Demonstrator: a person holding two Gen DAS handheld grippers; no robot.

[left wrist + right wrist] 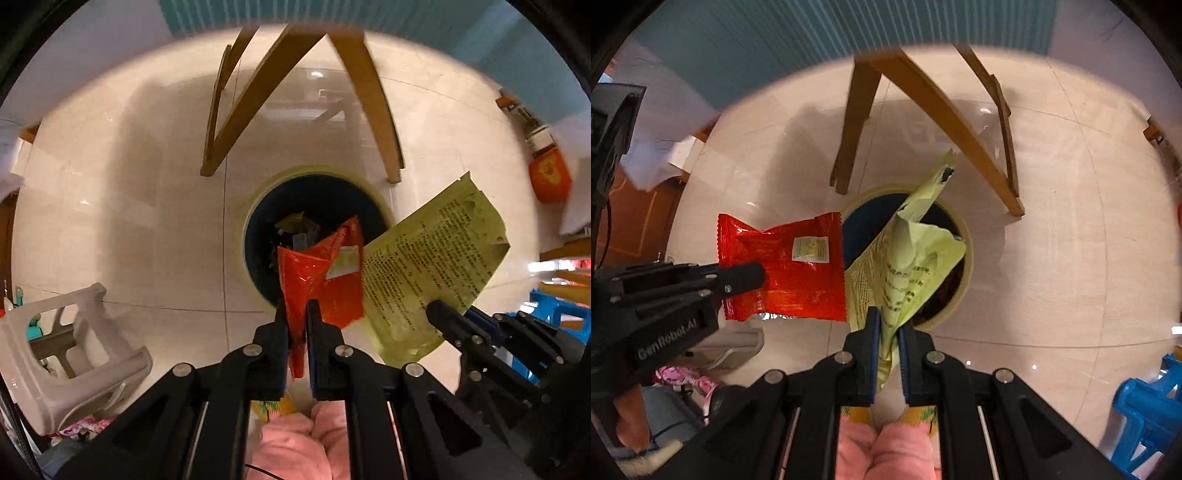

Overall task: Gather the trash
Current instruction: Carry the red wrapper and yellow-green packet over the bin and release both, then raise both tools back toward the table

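A round trash bin [258, 199] with a pale rim and dark inside stands on the tiled floor below both grippers; some trash lies in it. My left gripper [297, 310] points straight down, shut on a red snack wrapper [325, 280] that hangs over the bin's near edge. My right gripper [886, 325] is shut on a yellow-green printed wrapper [912, 266] above the bin [964, 280]. In the left wrist view the right gripper [436, 310] holds the yellow-green wrapper [428, 258] to the right. In the right wrist view the left gripper [753, 275] holds the red wrapper [790, 266] to the left.
Wooden chair legs [373, 110] stand just beyond the bin. A white plastic stool [70, 354] lies at the lower left, a blue stool [1148, 402] at the lower right. The person's pink-clad legs [886, 450] and patterned socks show underneath.
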